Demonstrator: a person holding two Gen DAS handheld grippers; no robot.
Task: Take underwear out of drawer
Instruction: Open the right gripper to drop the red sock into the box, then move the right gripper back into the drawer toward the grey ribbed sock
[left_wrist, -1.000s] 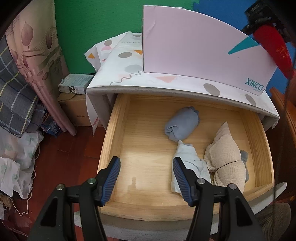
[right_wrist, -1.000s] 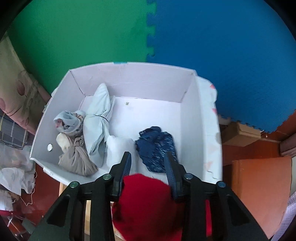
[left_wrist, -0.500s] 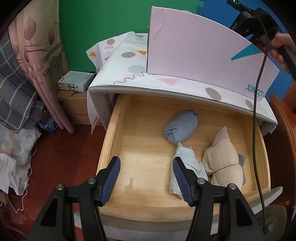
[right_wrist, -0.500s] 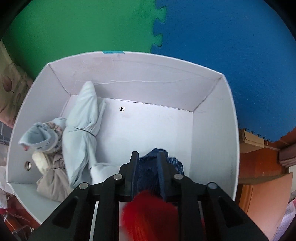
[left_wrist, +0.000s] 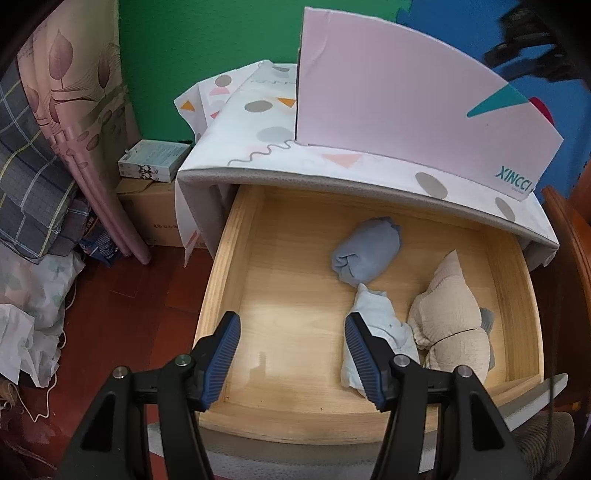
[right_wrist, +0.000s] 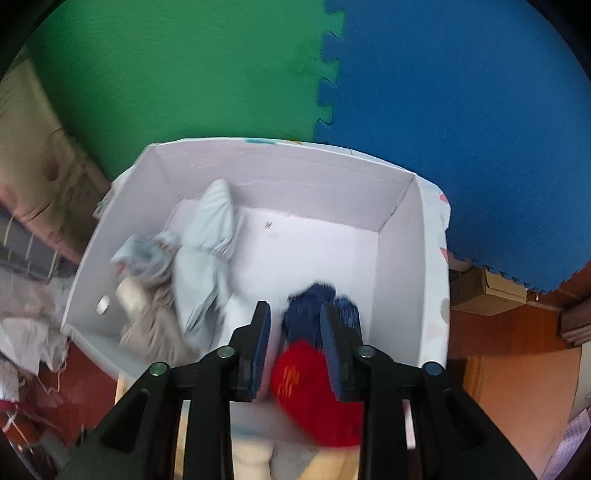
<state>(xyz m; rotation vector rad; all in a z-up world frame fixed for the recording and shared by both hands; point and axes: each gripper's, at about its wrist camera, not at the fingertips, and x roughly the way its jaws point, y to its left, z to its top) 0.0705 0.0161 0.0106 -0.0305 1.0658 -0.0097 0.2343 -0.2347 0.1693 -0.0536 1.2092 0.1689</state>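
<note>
A wooden drawer (left_wrist: 236, 273) stands pulled out beneath a cloth-covered cabinet top (left_wrist: 258, 147), against green and blue foam wall tiles. The left gripper (left_wrist: 291, 347) hovers over the drawer's bare left floor, jaws apart and empty. Inside, a rolled blue-grey underwear bundle (left_wrist: 365, 251) lies with its long axis running from near left to far right; nearer, a pale blue piece (left_wrist: 380, 325) points toward the far wall, touching a cream bundle (left_wrist: 450, 317) to its right. On top, a pink box (left_wrist: 406, 110) holds pale blue, beige and navy garments (right_wrist: 314, 306). The right gripper (right_wrist: 295, 339) above it is clamped on a red piece (right_wrist: 306, 384), its jaws beginning to part
</note>
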